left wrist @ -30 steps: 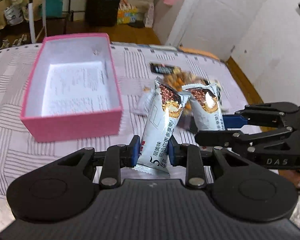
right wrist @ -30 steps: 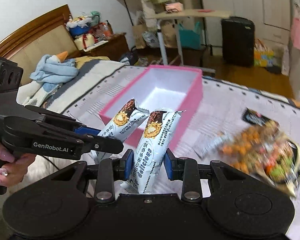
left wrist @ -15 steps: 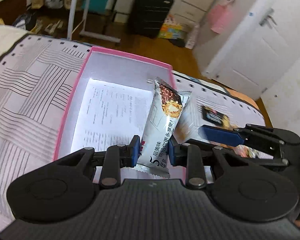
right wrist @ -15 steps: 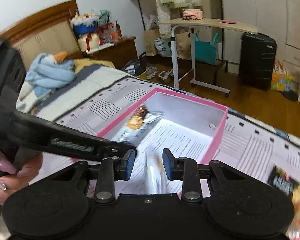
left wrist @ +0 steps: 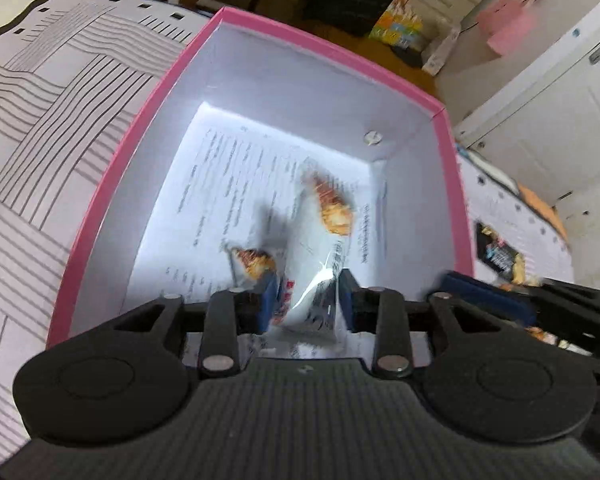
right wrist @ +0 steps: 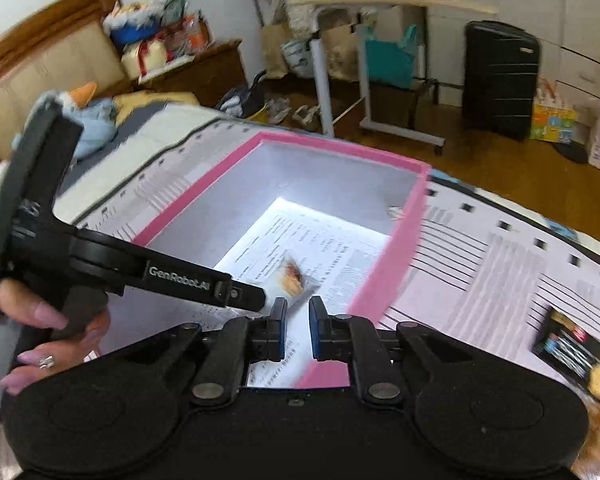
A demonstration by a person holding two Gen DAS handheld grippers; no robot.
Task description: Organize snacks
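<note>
— What sort of place is this?

— A lived-in bedroom at home. A wooden headboard (right wrist: 48,60) stands at the left, and a striped bedspread (right wrist: 500,264) covers the bed.

— What else says so?

— A black suitcase (right wrist: 500,80) stands by white wardrobe doors (left wrist: 560,92), a rolling side table (right wrist: 380,4) nearby, shoes (right wrist: 296,110) on the wooden floor (right wrist: 520,168), and a pink garment (left wrist: 508,26) hangs up.
</note>
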